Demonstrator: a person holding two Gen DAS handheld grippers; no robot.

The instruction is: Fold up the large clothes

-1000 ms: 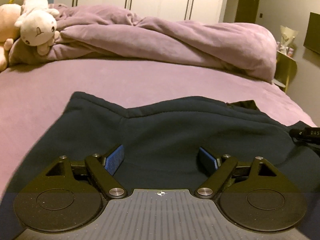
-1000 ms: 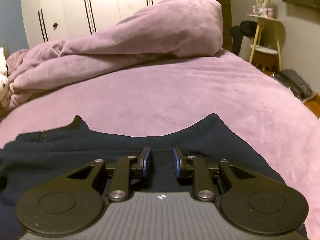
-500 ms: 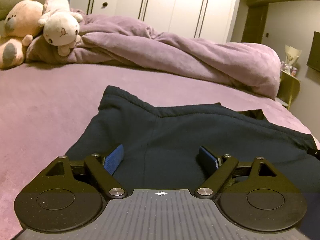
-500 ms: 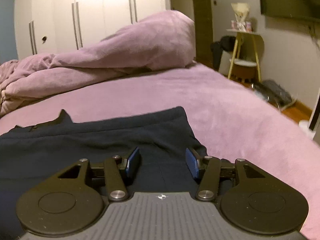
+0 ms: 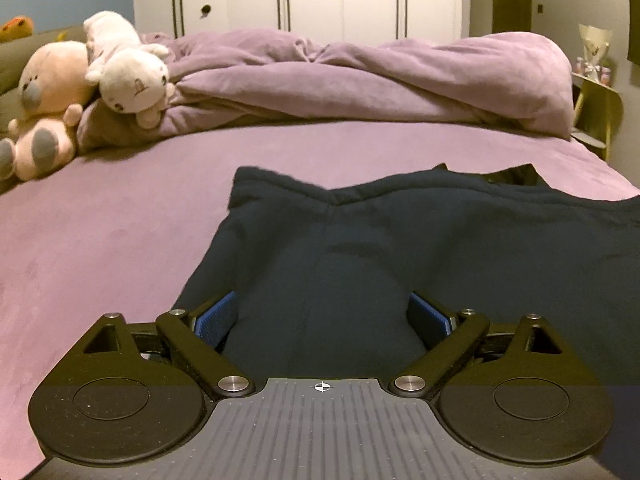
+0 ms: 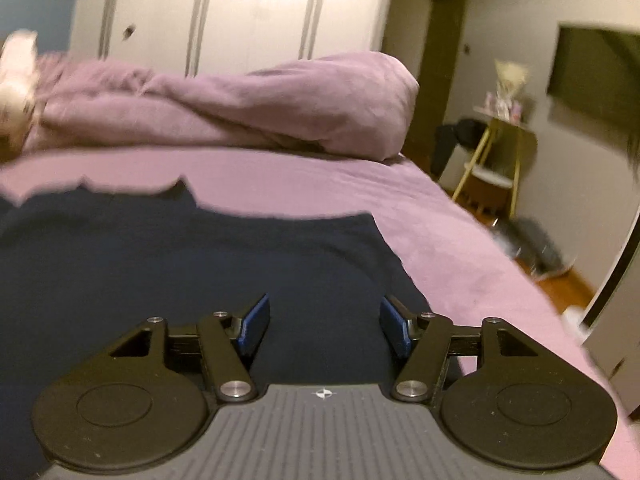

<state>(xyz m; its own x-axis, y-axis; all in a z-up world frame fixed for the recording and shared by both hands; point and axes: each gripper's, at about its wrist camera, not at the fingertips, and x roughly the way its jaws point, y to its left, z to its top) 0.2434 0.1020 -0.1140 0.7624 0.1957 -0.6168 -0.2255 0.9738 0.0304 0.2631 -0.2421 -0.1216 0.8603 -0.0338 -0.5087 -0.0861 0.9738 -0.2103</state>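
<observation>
A dark navy garment (image 5: pixel 400 240) lies spread flat on the purple bed sheet (image 5: pixel 120 240). My left gripper (image 5: pixel 322 316) hovers over the garment's near left part. Its jaws are wide and still opening, and the blue pads (image 5: pixel 216 316) press on nothing; cloth lies below the gap. In the right wrist view the same garment (image 6: pixel 200 260) fills the left and middle. My right gripper (image 6: pixel 324 324) stands over its near right part, close to the right edge. Its jaws are opening, with the pads (image 6: pixel 394 328) clear of the cloth.
A crumpled purple duvet (image 5: pixel 360 80) is heaped across the far side of the bed. Two plush toys (image 5: pixel 124 76) sit at the far left. White wardrobe doors (image 6: pixel 240 12) stand behind. Beyond the bed's right edge are a yellow side table (image 6: pixel 500 152) and the floor.
The right jaws have spread from nearly shut to well apart, and that view has swung right and rolled. The left view has shifted left, bringing the garment's left corner toward the middle.
</observation>
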